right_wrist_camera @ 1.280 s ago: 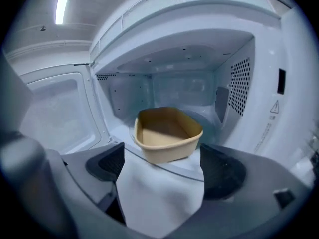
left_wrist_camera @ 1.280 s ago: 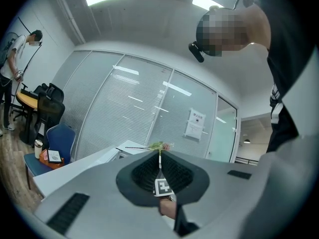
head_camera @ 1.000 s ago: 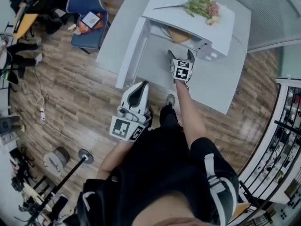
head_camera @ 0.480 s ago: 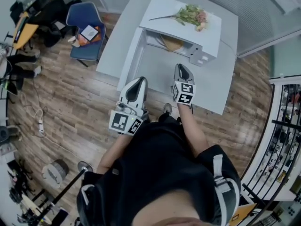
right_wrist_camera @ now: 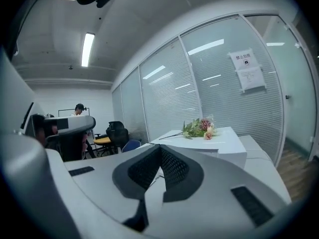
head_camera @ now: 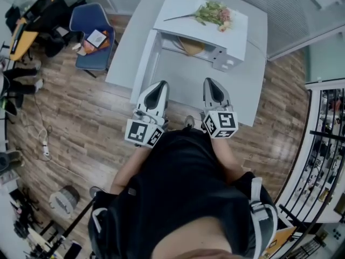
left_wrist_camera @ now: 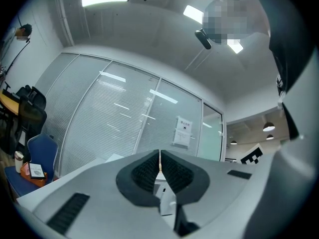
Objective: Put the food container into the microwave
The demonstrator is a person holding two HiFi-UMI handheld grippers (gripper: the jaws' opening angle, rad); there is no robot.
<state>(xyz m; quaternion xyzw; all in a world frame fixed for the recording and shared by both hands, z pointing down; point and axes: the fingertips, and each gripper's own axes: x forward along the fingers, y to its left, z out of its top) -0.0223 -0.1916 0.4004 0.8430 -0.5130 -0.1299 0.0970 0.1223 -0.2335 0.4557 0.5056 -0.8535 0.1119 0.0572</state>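
The white microwave (head_camera: 215,20) stands on the grey table (head_camera: 245,96) with its door (head_camera: 144,63) swung open to the left. The tan food container (head_camera: 192,46) shows inside the cavity. Both grippers are held close to the person's body at the table's near edge, well short of the microwave. My left gripper (head_camera: 158,86) is shut with nothing in it, and its jaws (left_wrist_camera: 159,161) meet. My right gripper (head_camera: 211,83) is likewise shut and empty (right_wrist_camera: 160,156). In the right gripper view the microwave (right_wrist_camera: 227,144) lies ahead.
A bunch of flowers (head_camera: 213,12) lies on top of the microwave. A blue chair (head_camera: 91,26) stands left of the table on the wooden floor. Glass partitions run behind the table, and a metal rack (head_camera: 323,144) is on the right.
My right gripper has pulled back from the microwave's opening to the table's near edge, and its jaws have gone from open to shut. My left gripper rose a little to sit beside it.
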